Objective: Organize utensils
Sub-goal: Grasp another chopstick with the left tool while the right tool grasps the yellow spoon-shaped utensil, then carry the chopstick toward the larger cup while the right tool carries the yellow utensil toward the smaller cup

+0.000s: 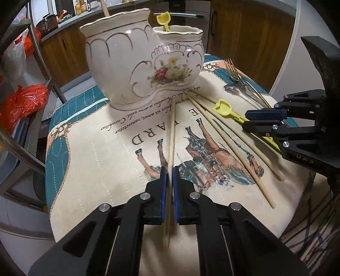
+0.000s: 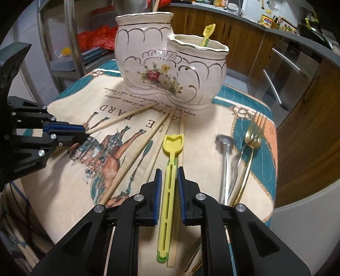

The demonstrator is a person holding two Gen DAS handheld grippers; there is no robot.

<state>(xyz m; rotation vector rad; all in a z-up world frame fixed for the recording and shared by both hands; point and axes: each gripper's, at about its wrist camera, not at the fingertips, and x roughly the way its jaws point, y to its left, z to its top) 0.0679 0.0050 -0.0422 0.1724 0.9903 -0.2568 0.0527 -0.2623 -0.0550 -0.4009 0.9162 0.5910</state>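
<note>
A white two-pot ceramic holder [image 1: 136, 63] [image 2: 170, 70] stands at the back of the printed cloth; a yellow scoop [image 1: 163, 20] [image 2: 208, 34] stands in its smaller pot. My left gripper [image 1: 170, 176] [image 2: 84, 132] is shut on a wooden chopstick [image 1: 172, 127] [image 2: 119, 118] whose tip lies near the holder's base. My right gripper [image 2: 169, 176] [image 1: 246, 120] is open, its fingers on either side of a yellow scoop [image 2: 170, 169] [image 1: 223, 107] lying on the cloth. Other chopsticks [image 1: 231, 148] [image 2: 136, 157] lie beside it.
A gold fork [image 2: 255, 135] [image 1: 233, 70] and silver utensils [image 2: 225, 152] lie at the right of the cloth [image 1: 95, 148] [image 2: 212, 131]. Kitchen cabinets [image 2: 297, 127] stand behind. Red bags [image 1: 23, 102] and a metal rack [image 1: 36, 42] are at the left.
</note>
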